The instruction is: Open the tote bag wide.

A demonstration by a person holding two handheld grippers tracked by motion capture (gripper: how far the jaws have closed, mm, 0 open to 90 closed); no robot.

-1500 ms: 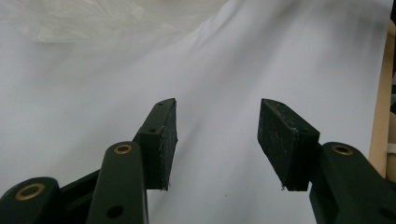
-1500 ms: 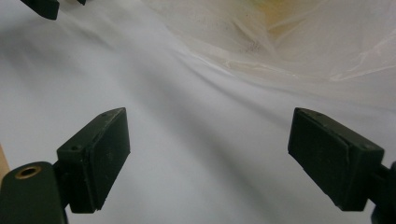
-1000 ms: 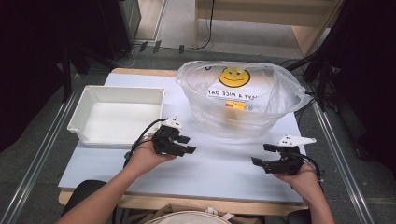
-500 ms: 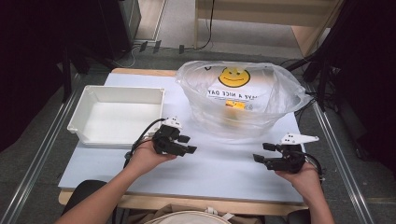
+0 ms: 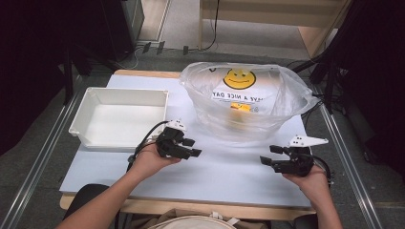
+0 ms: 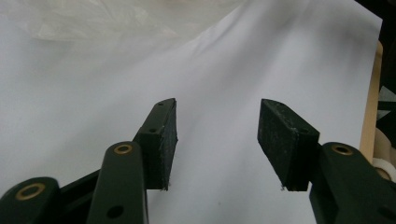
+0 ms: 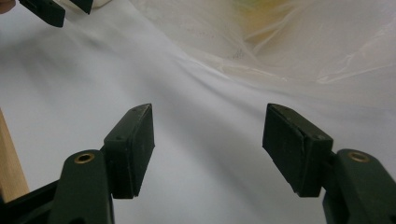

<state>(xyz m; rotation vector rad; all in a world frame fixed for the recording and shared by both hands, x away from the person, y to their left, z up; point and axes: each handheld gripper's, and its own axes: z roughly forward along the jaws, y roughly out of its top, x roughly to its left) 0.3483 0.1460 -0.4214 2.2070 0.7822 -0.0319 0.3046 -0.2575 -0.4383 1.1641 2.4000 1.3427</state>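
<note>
My left gripper [image 5: 192,147] is held low over the pale table sheet [image 5: 229,174], in front of the white tray [image 5: 95,138], and points right. It is open with nothing between its jaws [image 6: 218,116], which have just been closing a little. My right gripper [image 5: 269,154] sits at the front right and points left. It is open too and holds nothing [image 7: 210,126]; its jaws have just been closing slightly. Behind both stands a clear plastic bag [image 5: 267,102] with a yellow smiley print, puffed up like a bowl. Something yellow-orange [image 5: 240,107] lies inside it.
The white tray is empty and stands at the left of the table. The bag's crumpled edge [image 7: 289,51] lies close ahead of the right gripper; the left gripper's jaw tips [image 7: 46,10] show farther off. The table's wooden edge [image 5: 215,206] runs along the front.
Both hands have stayed where they were. The right gripper's jaws look a little narrower than before.
</note>
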